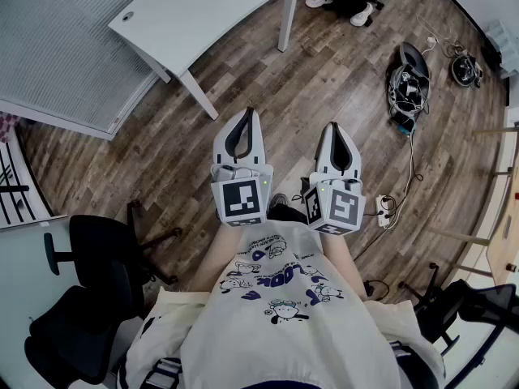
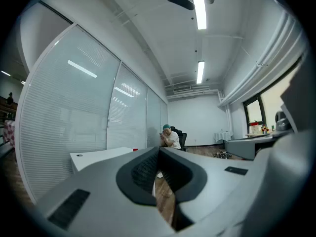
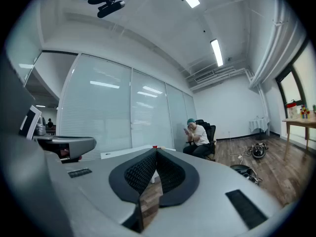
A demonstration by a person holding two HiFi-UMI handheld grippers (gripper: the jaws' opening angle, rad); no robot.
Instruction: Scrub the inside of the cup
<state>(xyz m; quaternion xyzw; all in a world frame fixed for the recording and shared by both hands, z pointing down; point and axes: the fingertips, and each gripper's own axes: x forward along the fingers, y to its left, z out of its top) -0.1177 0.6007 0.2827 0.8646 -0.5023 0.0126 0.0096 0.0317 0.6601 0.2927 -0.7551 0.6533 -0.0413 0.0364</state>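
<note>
**Head view.** Wood-plank floor (image 1: 324, 79) fills the frame. You hold the left gripper (image 1: 248, 113) and the right gripper (image 1: 334, 126) side by side at the centre, both level and pointing toward the top of the frame. Each pair of jaws is pressed together to a point, with nothing between them. A marker cube (image 1: 242, 201) caps the rear of the left gripper and a second cube (image 1: 335, 209) caps the right one. A white table (image 1: 203, 6) stands at upper centre, well apart from both tips. A black office chair (image 1: 89, 290) sits at lower left, and a tangle of cables (image 1: 408, 79) lies at upper right. No cup can be made out in this view.

**Left gripper view.** The left gripper (image 2: 159, 149) shows its dark ribbed pads (image 2: 143, 172) meeting at the tip and pinching nothing. Beyond them, the white table (image 2: 98, 157) stands at centre left before a glass partition (image 2: 74, 112). A small red object (image 2: 135, 149) rests on the table's far end. It is too small to tell whether it is the cup. A seated person (image 2: 170, 137) appears at centre.

**Right gripper view.** The right gripper (image 3: 155, 152) also has its jaws closed tip to tip and holds nothing. The same red object (image 3: 154, 146) sits just above the tip in the frame, on the table behind it. The seated person (image 3: 198, 135) is right of centre.
</note>
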